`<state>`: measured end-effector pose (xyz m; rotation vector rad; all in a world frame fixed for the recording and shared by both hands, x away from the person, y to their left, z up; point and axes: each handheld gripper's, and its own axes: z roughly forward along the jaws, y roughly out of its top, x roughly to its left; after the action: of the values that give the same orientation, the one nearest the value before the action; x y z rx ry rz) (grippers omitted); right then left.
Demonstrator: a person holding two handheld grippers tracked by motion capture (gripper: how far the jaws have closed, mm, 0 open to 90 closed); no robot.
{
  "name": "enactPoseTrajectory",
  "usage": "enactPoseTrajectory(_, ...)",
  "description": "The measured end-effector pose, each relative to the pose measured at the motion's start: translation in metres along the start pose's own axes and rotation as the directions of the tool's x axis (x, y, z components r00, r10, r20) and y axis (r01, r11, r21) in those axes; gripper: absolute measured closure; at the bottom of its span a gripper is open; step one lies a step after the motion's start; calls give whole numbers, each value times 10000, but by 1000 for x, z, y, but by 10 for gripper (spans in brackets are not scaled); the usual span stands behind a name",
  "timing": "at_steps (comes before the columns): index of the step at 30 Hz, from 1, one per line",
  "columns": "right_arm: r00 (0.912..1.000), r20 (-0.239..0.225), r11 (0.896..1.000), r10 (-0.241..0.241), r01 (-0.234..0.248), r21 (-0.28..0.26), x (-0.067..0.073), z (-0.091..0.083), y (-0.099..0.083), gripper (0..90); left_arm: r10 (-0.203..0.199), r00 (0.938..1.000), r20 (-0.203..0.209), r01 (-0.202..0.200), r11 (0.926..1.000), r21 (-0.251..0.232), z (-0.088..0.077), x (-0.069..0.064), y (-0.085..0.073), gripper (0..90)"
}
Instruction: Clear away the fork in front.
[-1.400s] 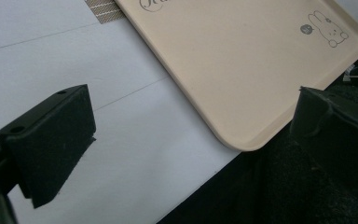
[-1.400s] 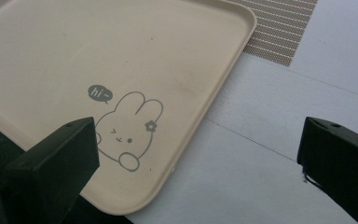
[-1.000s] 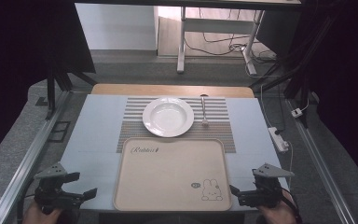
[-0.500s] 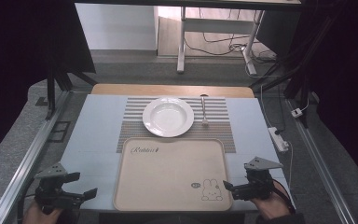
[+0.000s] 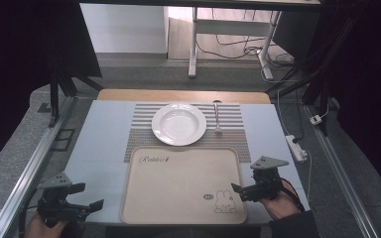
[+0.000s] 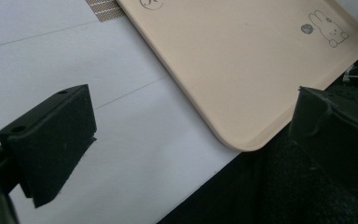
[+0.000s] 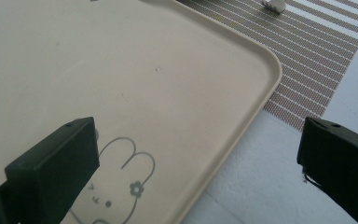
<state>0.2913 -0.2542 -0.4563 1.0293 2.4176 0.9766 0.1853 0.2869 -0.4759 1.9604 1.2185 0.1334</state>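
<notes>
Tray (image 5: 178, 186): beige, rounded corners, raised rim; lies flat at the near middle of the table (image 5: 104, 148), with its near edge close to the table's near edge. A rabbit drawing (image 5: 225, 201) sits in its near right corner, script lettering in its far left corner. Nothing lies on it.
Tray edges: far edge overlaps the near strip of the striped mat (image 5: 186, 131); left and right edges are bordered by bare table.
Right gripper (image 5: 245, 191): jaws wide apart and holding nothing, just beside the tray's right edge near the rabbit. In the right gripper view one jaw hangs over the tray by the rabbit (image 7: 121, 186) and the other over bare table, so the rim (image 7: 242, 121) runs between them.
Left gripper (image 5: 87, 198): jaws wide apart and holding nothing, at the near left corner of the table, apart from the tray's left edge. In the left gripper view the tray's near corner (image 6: 247, 144) lies between the jaws, farther off.
Plate (image 5: 178, 124): white, empty, on the mat beyond the tray's far edge, apart from the tray.
Fork (image 5: 217, 119): on the mat just right of the plate, not touching it.
Open room: bare table strips left and right of the tray; the left strip is wider.
Power strip (image 5: 297, 148): beside the table's right edge, beyond the right gripper.
</notes>
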Motion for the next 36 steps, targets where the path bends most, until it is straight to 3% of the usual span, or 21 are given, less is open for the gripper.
enactPoseTrajectory(11,9976,234,9966,-659,647,505,-5,27,22,0,-50,10000,-15,50,10000,13,0,1,0,5)
enactPoseTrajectory(23,9924,732,9912,-994,923,950,-25,61,50,0,-62,10000,-1,62,10000,33,1,1,0,4)
enactPoseTrajectory(28,9922,724,9883,-1014,921,1218,-29,71,59,0,-65,10000,-8,65,10000,52,1,1,1,4)
enactPoseTrajectory(29,9889,932,9859,-1154,1026,1323,-30,76,64,0,-67,10000,-12,67,10000,59,1,1,1,5)
enactPoseTrajectory(36,9809,1213,9790,-1518,1323,1551,-37,93,78,0,-94,10000,0,94,9999,74,1,1,1,5)
